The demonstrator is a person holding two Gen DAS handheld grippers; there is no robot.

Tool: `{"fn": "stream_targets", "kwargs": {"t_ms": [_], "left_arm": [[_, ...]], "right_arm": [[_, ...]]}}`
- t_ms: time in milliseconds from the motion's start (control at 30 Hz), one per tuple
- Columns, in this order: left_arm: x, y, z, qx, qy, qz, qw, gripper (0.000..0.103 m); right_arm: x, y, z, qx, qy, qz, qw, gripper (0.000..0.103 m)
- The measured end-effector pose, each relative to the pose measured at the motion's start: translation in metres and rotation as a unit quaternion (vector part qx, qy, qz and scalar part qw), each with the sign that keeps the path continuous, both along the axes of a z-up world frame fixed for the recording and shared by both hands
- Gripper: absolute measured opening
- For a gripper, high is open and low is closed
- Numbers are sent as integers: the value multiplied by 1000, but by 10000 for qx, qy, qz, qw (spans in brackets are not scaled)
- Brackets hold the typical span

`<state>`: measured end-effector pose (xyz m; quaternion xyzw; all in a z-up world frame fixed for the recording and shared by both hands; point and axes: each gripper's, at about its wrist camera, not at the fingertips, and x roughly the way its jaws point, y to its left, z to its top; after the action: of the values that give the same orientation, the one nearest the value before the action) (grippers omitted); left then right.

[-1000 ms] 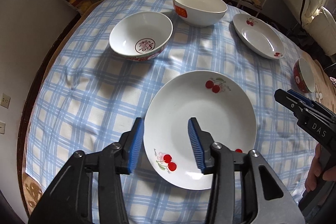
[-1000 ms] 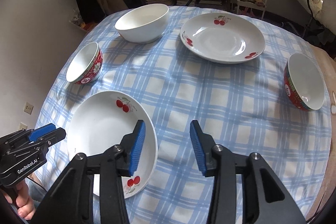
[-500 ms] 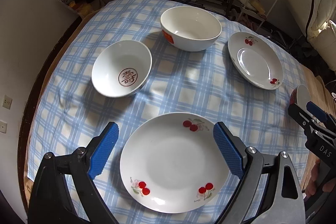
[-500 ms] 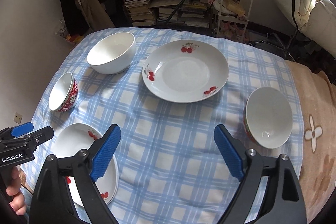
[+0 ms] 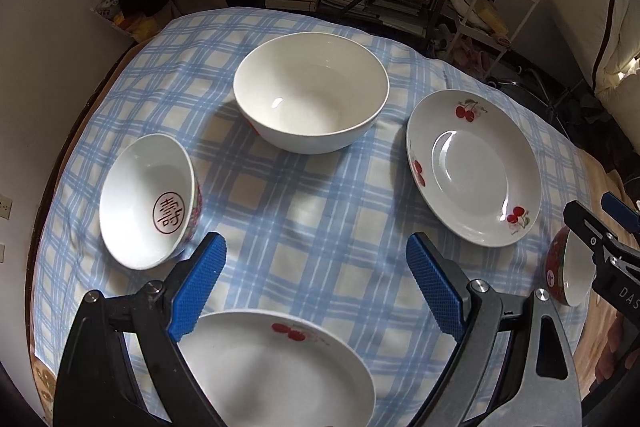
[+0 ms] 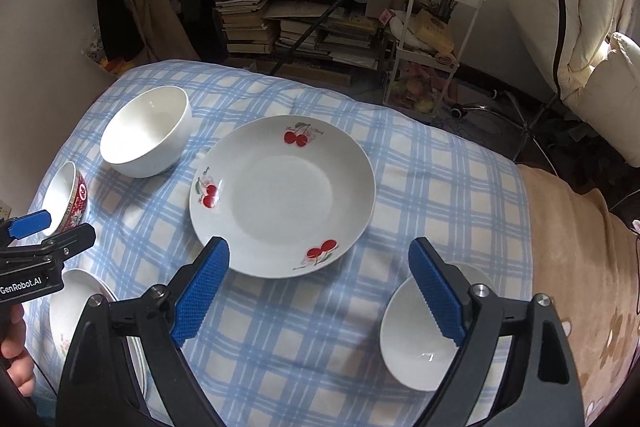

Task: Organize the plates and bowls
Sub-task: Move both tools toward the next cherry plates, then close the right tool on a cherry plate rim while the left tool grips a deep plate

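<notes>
Crockery is spread around the large white bowl (image 5: 311,103) on the checked surface (image 5: 320,211), cherry plates (image 6: 282,197) beside it, while left claw (image 5: 316,291) and right claw (image 6: 318,293), angled downward, are held wide and empty.

The tablecloth (image 5: 316,211) is soft woven cloth, matt, blue and white checks, with small wrinkles. The large bowl (image 5: 311,95) near the far edge looks like glazed white ceramic, smooth and glossy, with a light spot inside. The cherry plate (image 6: 282,197) has the same shiny glaze. The small bowl (image 5: 150,201) at the left edge is glossy too, white inside with a red printed sign. The pads (image 5: 198,285) of the left gripper (image 5: 316,287) are blue, rough, like ribbed rubber, on matt black plastic arms with bright metal screws. Beyond the right edge lies a beige blanket (image 6: 576,247), fuzzy and matt.
</notes>
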<state>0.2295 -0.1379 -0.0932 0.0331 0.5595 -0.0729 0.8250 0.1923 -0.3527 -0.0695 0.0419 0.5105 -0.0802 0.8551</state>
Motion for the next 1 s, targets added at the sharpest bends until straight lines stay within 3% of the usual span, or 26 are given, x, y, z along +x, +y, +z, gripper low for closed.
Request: {"fn": "stream_targets", "kwargs": {"t_ms": [167,333,500,633,767,867,1000], "left_arm": [[14,-17,-19,-114,29,192,9997,90],[27,-36,-35,-216,107,239,9994,90],[38,-47,-48,-244,158,262,9992,86],[45,-50,-65,-457,498,296,9973,77],[47,-63,-71,-372,474,24,9982,77],[49,-63,-78,-535,614,91,9966,65],[51,-62,-76,-814,611,111,9947,43]], "right_arm": [[26,-22,-11,-172,136,68,9997,86],[52,-49,-27,58,301,-48,9995,60],[72,-65,-47,337,473,-100,9983,42],[81,-68,-63,525,597,-96,9968,39],[87,-70,-75,683,699,-89,9952,31],[91,-72,-85,1007,790,-135,9917,24],[94,-71,-93,932,839,-188,9919,19]]}}
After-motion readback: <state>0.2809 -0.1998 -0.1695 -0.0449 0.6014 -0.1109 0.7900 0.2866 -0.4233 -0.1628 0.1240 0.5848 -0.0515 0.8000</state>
